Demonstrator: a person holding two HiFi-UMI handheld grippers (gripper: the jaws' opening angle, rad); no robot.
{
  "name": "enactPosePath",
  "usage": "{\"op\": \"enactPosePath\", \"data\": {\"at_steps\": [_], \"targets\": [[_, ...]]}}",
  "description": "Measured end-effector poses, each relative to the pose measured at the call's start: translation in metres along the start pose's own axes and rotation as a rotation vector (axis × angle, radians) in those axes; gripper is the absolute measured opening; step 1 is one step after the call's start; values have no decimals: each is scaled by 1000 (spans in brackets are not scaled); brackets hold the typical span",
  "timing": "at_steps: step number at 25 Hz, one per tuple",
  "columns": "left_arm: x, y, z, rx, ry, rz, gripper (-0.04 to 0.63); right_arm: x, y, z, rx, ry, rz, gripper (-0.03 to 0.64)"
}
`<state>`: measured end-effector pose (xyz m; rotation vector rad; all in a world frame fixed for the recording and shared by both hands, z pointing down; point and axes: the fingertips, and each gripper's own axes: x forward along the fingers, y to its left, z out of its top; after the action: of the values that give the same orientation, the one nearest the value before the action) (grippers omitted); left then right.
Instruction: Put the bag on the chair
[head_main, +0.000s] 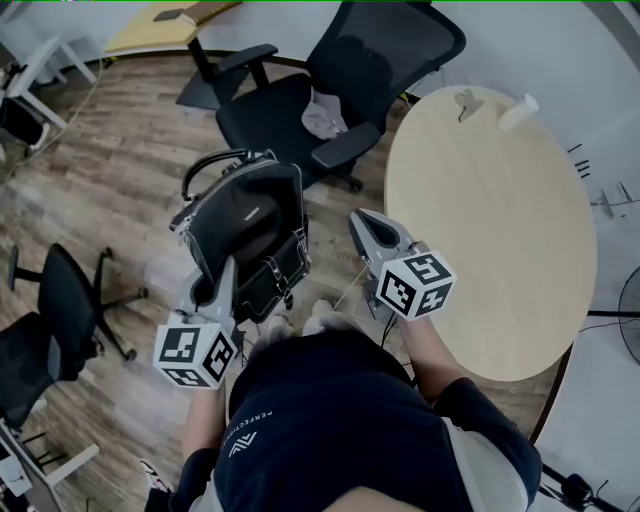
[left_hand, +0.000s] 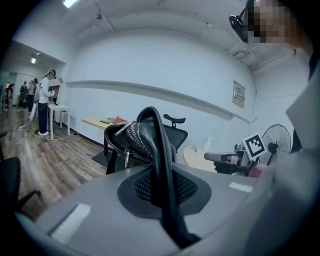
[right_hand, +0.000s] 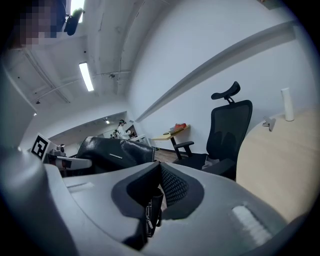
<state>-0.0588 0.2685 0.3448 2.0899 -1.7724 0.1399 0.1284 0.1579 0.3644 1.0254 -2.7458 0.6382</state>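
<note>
Black bag (head_main: 245, 225), carried in the air above the wooden floor (head_main: 120, 170), just short of the black office chair (head_main: 290, 110) beyond it. The left gripper (head_main: 222, 272) has its fingers (left_hand: 90, 200) clamped on the bag's black handle (left_hand: 159, 150), which runs upright between them. The right gripper (head_main: 362, 222), at the bag's other side, has its fingers (right_hand: 225, 200) nearly together, pinching a narrow zip-toothed strip (right_hand: 149, 212) of the bag. On the chair's seat lies a pale crumpled cloth (head_main: 325, 118). At right stands a round pale desk (head_main: 500, 230), with a small clip (head_main: 466, 102) and a white cylinder (head_main: 518, 113) near its far edge.
</note>
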Motion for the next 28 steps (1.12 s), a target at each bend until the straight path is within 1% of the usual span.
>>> {"op": "enactPosePath", "data": {"at_steps": [6,13,19,24,28], "targets": [[9,-1,-1,-19,2,56,37,23,-6,1,-16,37,88,3],[21,-3,5,-29,-6,81,37,46,-6,3,-8,60,149,3],[38,13,12,-19,-6,79,37,69,-7,6,-13,76,151,3],[60,36,15,-18,-1,48,37,89,-9,7,-22,84,119,3],[83,61,30,-22,0,19,37,118,-10,17,-22,92,96,3]]}}
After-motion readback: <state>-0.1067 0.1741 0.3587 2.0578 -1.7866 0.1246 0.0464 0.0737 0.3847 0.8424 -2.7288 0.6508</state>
